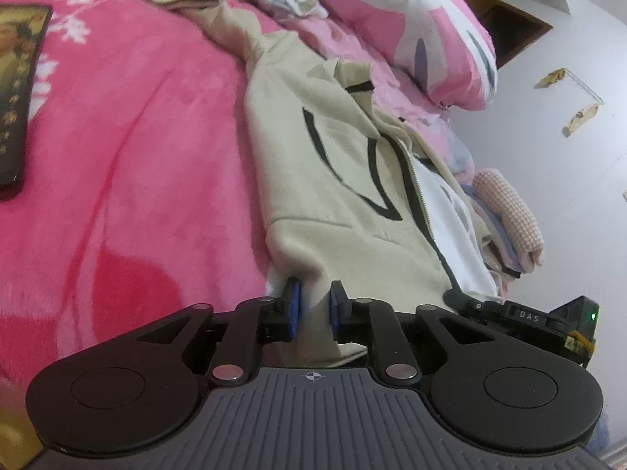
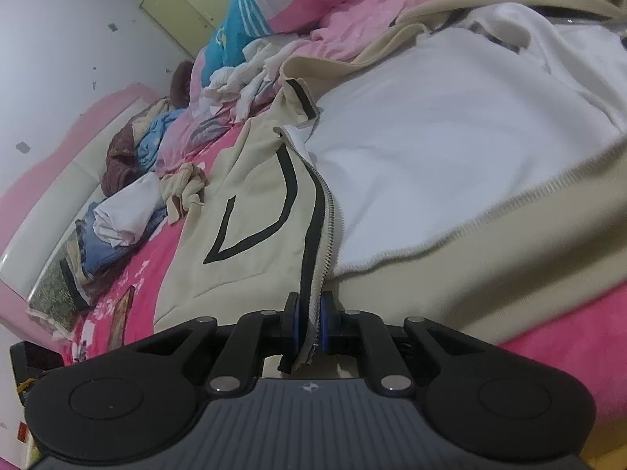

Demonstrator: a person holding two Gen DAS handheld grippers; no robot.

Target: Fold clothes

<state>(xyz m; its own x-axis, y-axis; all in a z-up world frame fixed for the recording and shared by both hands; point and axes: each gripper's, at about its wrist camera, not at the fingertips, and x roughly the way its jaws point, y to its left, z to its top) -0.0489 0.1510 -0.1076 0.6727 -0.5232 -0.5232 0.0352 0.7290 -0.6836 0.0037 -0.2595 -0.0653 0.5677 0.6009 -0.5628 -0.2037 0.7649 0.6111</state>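
A beige zip jacket (image 1: 298, 164) with black stripes and a white lining lies on the pink blanket (image 1: 137, 156). My left gripper (image 1: 314, 297) is shut on the jacket's bottom hem corner. In the right wrist view the same jacket (image 2: 250, 211) lies open, its white lining (image 2: 431, 149) showing. My right gripper (image 2: 309, 317) is shut on the zipper edge at the bottom of the front panel. The right gripper's body (image 1: 548, 319) shows at the right edge of the left wrist view.
A pink and white pillow (image 1: 423, 27) and a folded checked cloth (image 1: 509, 211) lie to the right by the wall. A dark framed picture (image 1: 19, 90) lies on the left. Loose clothes (image 2: 125, 203) are piled along the pink headboard (image 2: 51, 180).
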